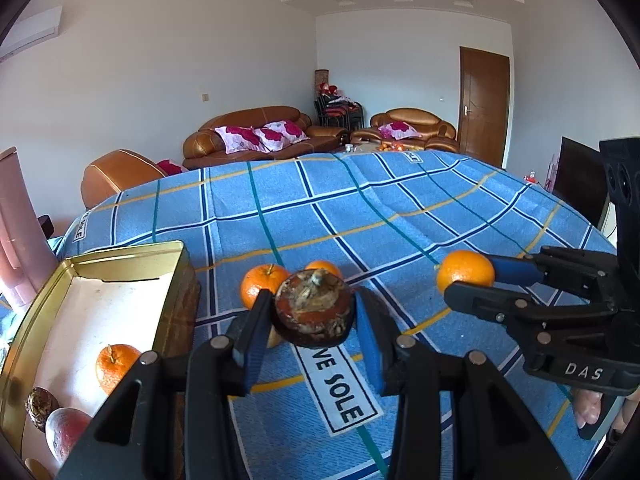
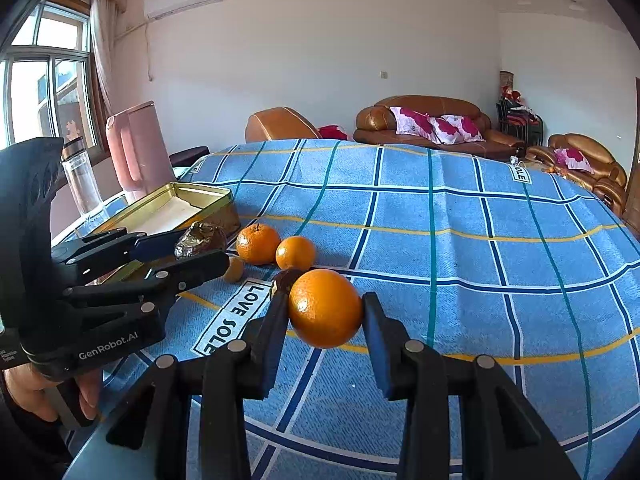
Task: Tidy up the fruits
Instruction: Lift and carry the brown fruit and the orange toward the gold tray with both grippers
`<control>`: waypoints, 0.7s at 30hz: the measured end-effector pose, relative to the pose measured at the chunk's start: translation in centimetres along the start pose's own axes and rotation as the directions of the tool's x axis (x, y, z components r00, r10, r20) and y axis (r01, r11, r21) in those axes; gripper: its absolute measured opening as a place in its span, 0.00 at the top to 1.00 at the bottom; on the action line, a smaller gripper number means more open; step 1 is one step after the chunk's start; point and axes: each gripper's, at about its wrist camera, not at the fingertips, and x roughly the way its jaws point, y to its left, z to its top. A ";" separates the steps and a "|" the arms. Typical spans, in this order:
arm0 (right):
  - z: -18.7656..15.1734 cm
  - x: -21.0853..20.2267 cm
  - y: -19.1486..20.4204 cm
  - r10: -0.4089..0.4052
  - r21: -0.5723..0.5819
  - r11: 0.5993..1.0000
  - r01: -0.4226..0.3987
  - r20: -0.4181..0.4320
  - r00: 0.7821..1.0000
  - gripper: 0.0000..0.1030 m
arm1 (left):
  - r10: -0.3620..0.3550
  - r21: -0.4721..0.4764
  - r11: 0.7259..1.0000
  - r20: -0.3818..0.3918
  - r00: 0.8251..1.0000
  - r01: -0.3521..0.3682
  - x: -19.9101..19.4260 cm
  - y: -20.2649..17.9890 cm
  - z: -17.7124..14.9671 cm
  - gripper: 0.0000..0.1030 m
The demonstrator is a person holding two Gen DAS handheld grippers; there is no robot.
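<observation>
**Both grippers loaded above the checked cloth**

Far left: rectangular gold metal tin (image 1: 182,258), open, on the counter covered with a blue checked cloth (image 1: 400,208). Inside it lie an orange tangerine (image 1: 114,364), a dark brown fruit (image 1: 40,404) and a reddish round fruit (image 1: 64,430).

Left hand-held gripper (image 1: 314,312): clenched on a dark brown round fruit with a dried calyx (image 1: 314,308), held just right of the tin. Behind it on the cloth, two loose orange tangerines (image 2: 258,244) sit side by side; a smaller orange fruit (image 2: 234,270) lies near them.

Right hand-held gripper (image 2: 325,310): grasping a smooth round orange (image 2: 325,308), both pads pressing its sides, above the cloth, right of the left gripper.
</observation>
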 end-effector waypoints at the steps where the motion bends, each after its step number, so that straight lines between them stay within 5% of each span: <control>1: 0.0 -0.1 0.1 0.000 -0.002 1.000 0.000 0.006 1.000 0.62 | 0.000 0.001 1.000 0.008 1.000 0.000 -0.2 0.0 0.0 0.59; 21: -0.2 -1.7 0.7 0.001 -0.039 0.999 0.003 0.098 0.995 0.62 | 0.039 -0.020 0.999 0.105 0.994 -0.037 -2.1 0.2 -0.2 0.59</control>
